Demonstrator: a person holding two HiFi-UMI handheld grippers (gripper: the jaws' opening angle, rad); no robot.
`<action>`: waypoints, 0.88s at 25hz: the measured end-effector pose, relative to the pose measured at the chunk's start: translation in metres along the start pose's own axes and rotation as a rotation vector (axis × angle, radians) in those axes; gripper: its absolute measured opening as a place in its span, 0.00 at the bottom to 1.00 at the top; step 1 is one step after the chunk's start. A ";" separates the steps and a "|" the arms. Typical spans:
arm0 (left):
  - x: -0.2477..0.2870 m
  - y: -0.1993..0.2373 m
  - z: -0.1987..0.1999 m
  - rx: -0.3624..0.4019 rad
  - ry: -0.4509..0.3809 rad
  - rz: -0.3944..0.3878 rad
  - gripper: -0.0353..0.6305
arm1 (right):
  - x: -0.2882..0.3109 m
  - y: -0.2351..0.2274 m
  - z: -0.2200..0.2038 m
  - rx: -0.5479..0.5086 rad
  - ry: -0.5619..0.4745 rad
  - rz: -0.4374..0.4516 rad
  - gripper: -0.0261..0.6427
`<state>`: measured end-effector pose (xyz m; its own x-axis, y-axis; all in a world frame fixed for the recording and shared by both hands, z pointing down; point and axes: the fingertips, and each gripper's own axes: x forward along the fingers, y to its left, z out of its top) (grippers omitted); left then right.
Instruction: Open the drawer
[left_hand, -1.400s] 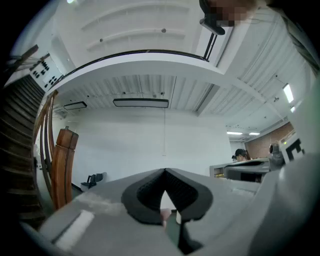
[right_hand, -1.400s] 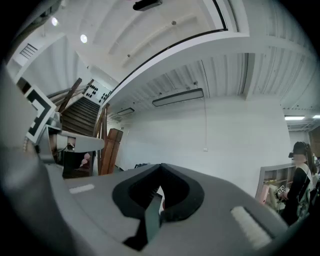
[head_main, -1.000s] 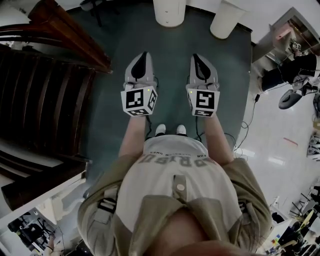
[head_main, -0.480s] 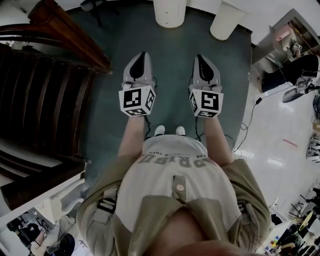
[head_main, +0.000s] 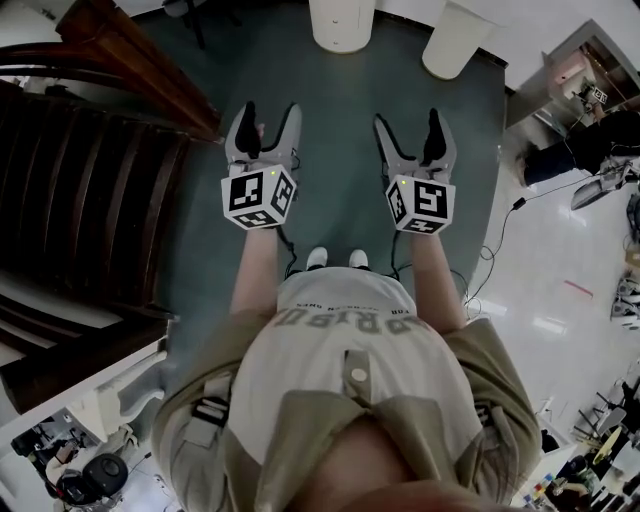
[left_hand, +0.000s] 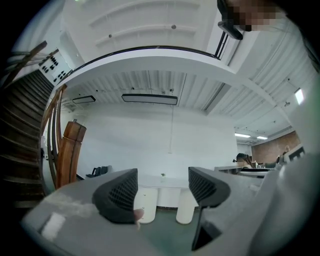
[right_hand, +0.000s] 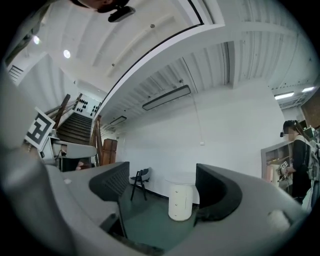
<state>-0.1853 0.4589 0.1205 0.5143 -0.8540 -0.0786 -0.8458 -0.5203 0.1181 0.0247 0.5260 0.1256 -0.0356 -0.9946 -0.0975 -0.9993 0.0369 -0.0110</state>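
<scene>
Both newly-parted: left gripper (head_main: 270, 112), right gripper (head_main: 409, 119).

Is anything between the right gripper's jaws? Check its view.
No: the right gripper has just been opening; its jaws stand apart with only floor and a distant white cabinet between.

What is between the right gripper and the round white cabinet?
Only bare green floor, seen in the right gripper view. The right gripper has just been opening its jaws, empty, and the round white cabinet stands beyond them.
</scene>
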 end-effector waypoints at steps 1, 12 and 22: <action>0.001 -0.001 -0.001 0.002 0.006 0.002 0.54 | 0.000 -0.002 -0.001 0.000 0.003 0.000 0.65; 0.008 -0.017 -0.038 0.041 0.084 0.056 0.54 | 0.002 -0.022 -0.032 -0.032 0.054 0.063 0.65; 0.036 0.023 -0.052 0.061 0.108 0.050 0.54 | 0.049 -0.009 -0.055 -0.025 0.072 0.060 0.65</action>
<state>-0.1789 0.4156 0.1719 0.4807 -0.8762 0.0336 -0.8762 -0.4785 0.0585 0.0314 0.4717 0.1760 -0.0950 -0.9952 -0.0251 -0.9954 0.0946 0.0181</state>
